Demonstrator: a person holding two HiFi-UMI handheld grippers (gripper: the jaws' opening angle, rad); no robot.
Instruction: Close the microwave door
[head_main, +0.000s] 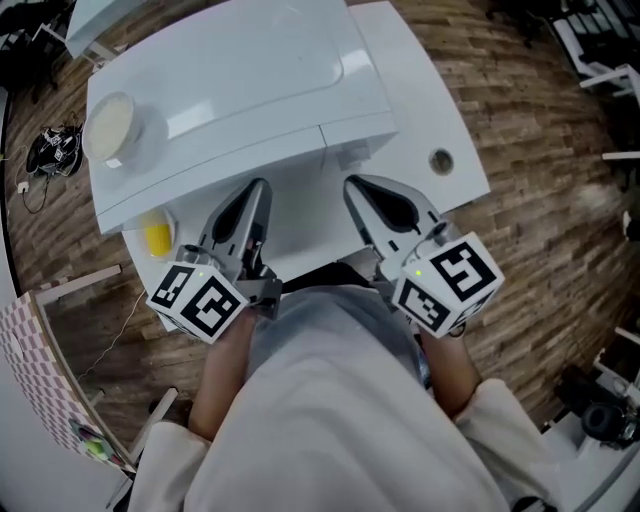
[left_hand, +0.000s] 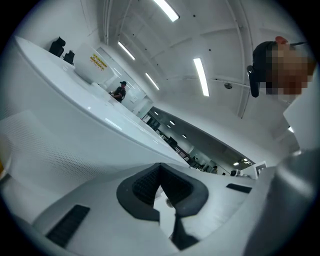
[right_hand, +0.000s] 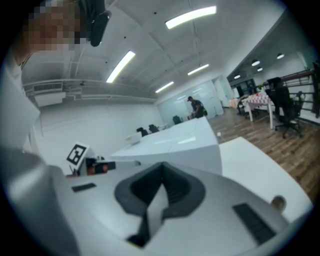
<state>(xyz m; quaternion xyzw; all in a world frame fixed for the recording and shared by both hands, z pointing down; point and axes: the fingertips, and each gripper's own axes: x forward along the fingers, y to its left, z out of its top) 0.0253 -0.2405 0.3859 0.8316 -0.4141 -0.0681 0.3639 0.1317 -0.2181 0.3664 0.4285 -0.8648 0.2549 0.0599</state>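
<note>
left gripper (head_main: 259, 188) and right gripper (head_main: 353, 184) closed, empty, before microwave (head_main: 230, 80); door judged rigid, light, hinged: push free edge.

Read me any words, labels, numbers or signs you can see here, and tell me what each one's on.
Yellow sign on the far wall: print too small to read.
Left cube and right cube: square marker patterns only, no words.
Microwave: no print shows.
No text here can be read.
</note>
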